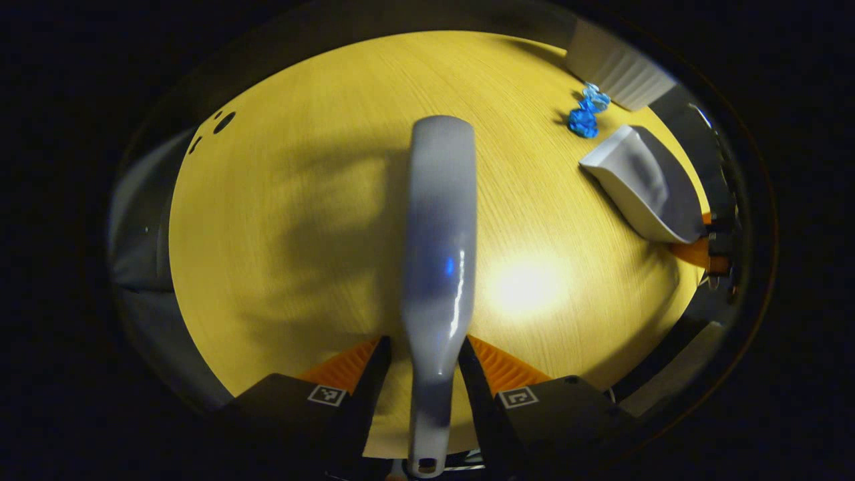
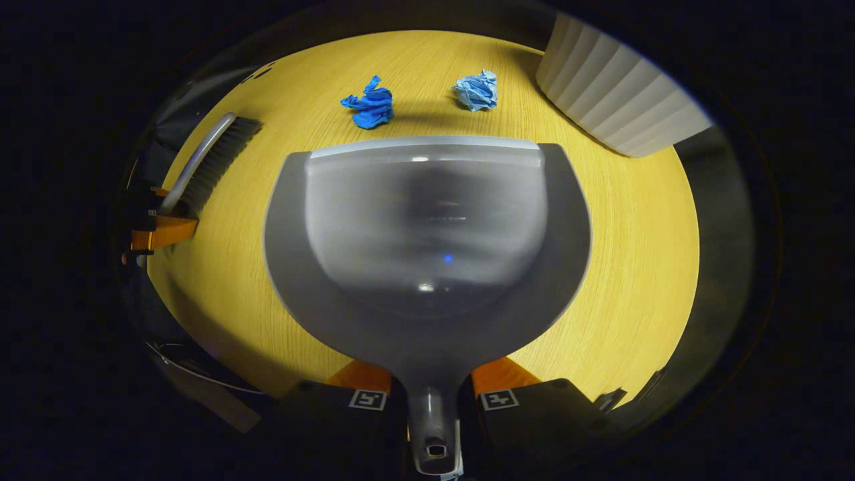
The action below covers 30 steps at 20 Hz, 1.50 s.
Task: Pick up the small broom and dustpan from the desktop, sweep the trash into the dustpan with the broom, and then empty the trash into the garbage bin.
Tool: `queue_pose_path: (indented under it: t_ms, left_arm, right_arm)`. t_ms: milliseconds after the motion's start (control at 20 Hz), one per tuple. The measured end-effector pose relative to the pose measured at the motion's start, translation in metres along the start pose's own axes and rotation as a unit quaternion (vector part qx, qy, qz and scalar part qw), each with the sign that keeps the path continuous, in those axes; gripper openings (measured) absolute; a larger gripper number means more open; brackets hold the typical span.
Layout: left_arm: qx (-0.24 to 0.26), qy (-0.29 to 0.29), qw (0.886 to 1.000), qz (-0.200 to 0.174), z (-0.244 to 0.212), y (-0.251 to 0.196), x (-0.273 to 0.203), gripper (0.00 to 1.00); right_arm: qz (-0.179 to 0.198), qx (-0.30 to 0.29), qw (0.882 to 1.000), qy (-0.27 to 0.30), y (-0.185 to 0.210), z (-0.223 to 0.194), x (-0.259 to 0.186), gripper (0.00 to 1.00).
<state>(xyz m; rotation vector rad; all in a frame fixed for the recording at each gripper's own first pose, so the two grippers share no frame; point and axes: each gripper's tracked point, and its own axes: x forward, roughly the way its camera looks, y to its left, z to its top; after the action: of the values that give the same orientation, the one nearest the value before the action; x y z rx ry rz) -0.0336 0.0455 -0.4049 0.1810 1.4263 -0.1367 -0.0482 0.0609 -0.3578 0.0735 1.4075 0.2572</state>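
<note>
Left gripper view: left claw (image 1: 419,374) clenched on the broom (image 1: 439,254) handle; its long axis runs straight ahead over the desk (image 1: 300,200). Dustpan (image 1: 644,187) sits near the desk's right edge, with two crumpled blue paper wads (image 1: 586,113) beyond it, beside a ribbed white garbage bin (image 1: 618,67).

Right gripper view: right claw (image 2: 431,394) grasps the dustpan's (image 2: 427,227) handle, mouth pointing ahead toward the wads (image 2: 369,103). The broom (image 2: 210,160) lies by the left edge.

Setting: staged recording booth, household-style. Evidence: wood-grain tabletop (image 2: 641,267) under a single bright lamp glare, dark surroundings, white ribbed garbage bin (image 2: 614,93) at the tabletop's edge.
</note>
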Motion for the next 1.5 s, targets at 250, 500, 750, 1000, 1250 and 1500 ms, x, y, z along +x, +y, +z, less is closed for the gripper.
queue_pose_path:
  t_ms: [250, 500, 750, 1000, 1250, 1500]
  left_arm:
    - [0.041, 0.035, 0.999, -0.002, 0.002, -0.007, 0.0, 0.34]
    - [0.041, 0.02, 0.999, -0.011, 0.003, -0.007, 0.0, 0.29]
    - [0.049, -0.02, 0.999, -0.009, 0.031, 0.004, -0.011, 0.22]
    - [0.102, -0.064, 0.992, -0.027, 0.105, -0.011, -0.019, 0.22]
    - [0.163, -0.077, 0.981, -0.069, 0.175, -0.061, -0.006, 0.22]
    - [0.222, -0.045, 0.973, -0.047, 0.211, -0.088, 0.009, 0.22]
  right_arm:
    - [0.003, -0.004, 1.0, -0.01, 0.0, 0.0, 0.0, 0.34]
    - [0.007, -0.012, 1.0, -0.014, -0.002, -0.01, -0.004, 0.34]
    - [0.019, -0.04, 0.999, -0.012, -0.008, -0.009, -0.01, 0.31]
    - [0.014, -0.051, 0.999, -0.011, -0.029, 0.007, -0.012, 0.31]
    - [0.018, -0.064, 0.998, -0.007, -0.035, 0.014, -0.005, 0.32]
    - [0.025, -0.069, 0.997, -0.005, -0.038, 0.017, 0.002, 0.32]
